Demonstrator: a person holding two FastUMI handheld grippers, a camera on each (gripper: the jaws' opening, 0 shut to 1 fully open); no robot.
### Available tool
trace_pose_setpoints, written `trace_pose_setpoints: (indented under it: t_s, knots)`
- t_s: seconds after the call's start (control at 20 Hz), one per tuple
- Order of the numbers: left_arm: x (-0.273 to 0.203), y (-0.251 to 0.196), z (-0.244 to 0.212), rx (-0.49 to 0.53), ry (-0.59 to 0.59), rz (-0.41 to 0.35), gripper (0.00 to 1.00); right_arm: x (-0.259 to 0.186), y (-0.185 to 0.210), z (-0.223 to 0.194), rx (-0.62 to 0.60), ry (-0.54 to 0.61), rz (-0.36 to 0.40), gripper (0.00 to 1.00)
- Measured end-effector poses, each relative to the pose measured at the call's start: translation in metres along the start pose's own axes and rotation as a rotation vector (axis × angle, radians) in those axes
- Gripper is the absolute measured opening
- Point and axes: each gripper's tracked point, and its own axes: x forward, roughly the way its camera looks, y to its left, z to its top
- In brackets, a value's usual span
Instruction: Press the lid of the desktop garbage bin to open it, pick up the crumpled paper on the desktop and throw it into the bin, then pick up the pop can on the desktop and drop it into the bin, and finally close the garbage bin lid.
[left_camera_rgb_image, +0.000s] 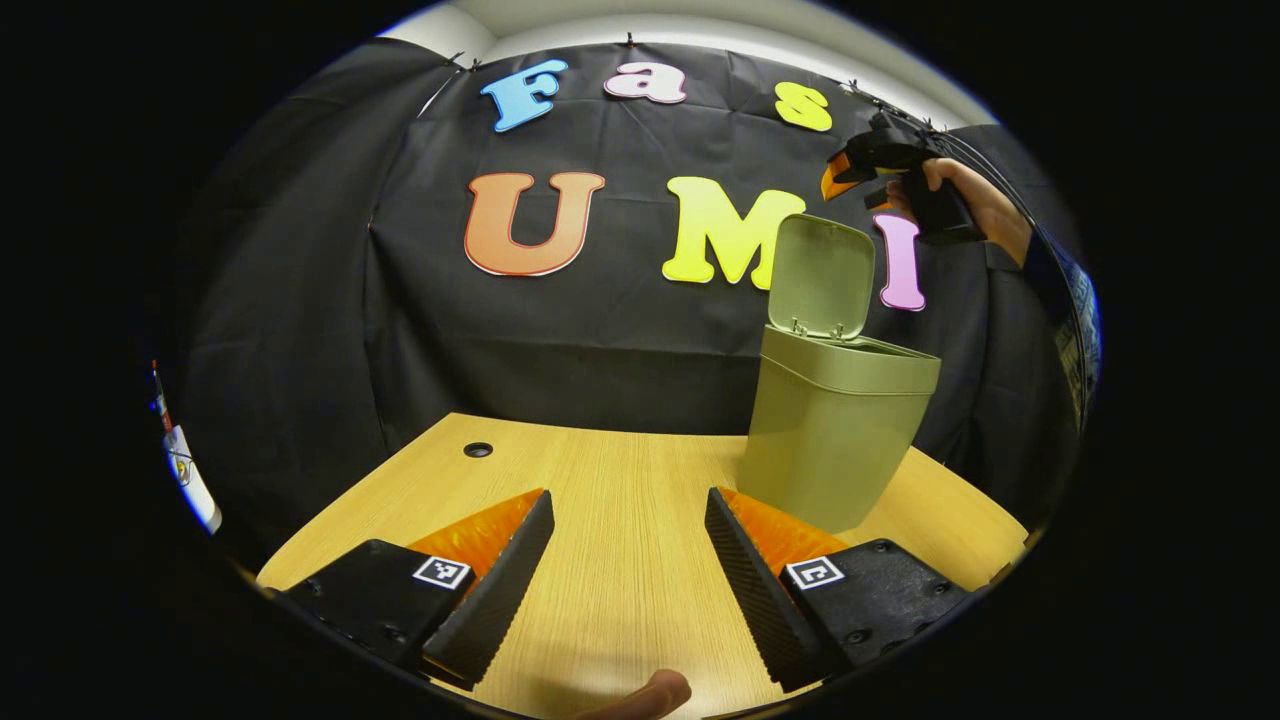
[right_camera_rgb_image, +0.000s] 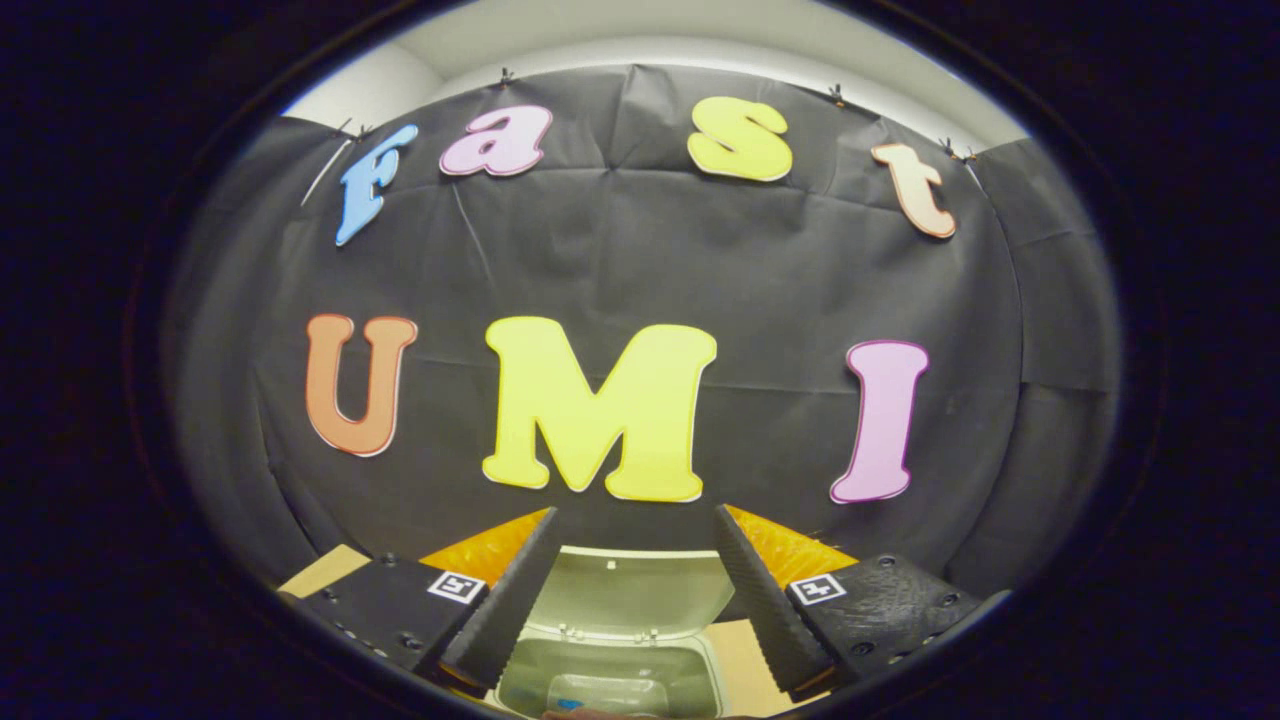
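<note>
The left claw (left_camera_rgb_image: 628, 560) stands wide open and empty above the counter (left_camera_rgb_image: 620, 470). The right claw (right_camera_rgb_image: 632, 590), also open and empty, hangs above the bin (right_camera_rgb_image: 605, 680), whose lid (right_camera_rgb_image: 630, 598) is up.

The left gripper view sits low over the worktop (left_camera_rgb_image: 620, 470), facing the booth wall, bin (left_camera_rgb_image: 835, 440) near. The right gripper view looks down from just above the bin's open mouth (right_camera_rgb_image: 610, 680); both share the bin.
</note>
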Motion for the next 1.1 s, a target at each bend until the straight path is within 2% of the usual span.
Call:
trace_pose_setpoints:
  t_s: [0.15,0.2,0.25,0.4,0.45,0.65,0.85,1.1]
  knots:
    - [-0.002,0.007,0.001,-0.020,-0.006,0.009,0.98,0.015,-0.004,-0.003,0.002,0.024,-0.004,0.94]
    - [-0.002,0.009,0.000,-0.022,-0.004,0.014,0.98,0.019,-0.006,-0.005,0.002,0.033,-0.012,0.97]
    - [-0.002,0.010,0.000,-0.023,-0.003,0.020,0.98,0.021,-0.005,-0.010,0.008,0.045,-0.005,0.94]
    - [-0.002,0.008,-0.004,-0.026,0.009,0.013,0.98,0.021,0.002,-0.015,0.000,0.068,0.022,0.97]
    - [-0.001,0.007,-0.006,-0.027,0.015,0.013,0.98,0.020,0.001,-0.017,-0.004,0.070,0.021,0.95]
    - [-0.003,0.005,-0.005,-0.012,0.002,0.015,0.99,0.004,-0.001,-0.025,0.015,0.086,0.036,0.96]
    - [-0.015,-0.002,-0.006,0.022,-0.015,0.000,0.98,-0.022,-0.003,-0.041,0.030,0.053,0.055,0.96]
    - [-0.027,-0.016,-0.012,0.002,-0.014,-0.039,0.98,-0.053,-0.007,-0.078,0.016,0.071,0.059,0.94]
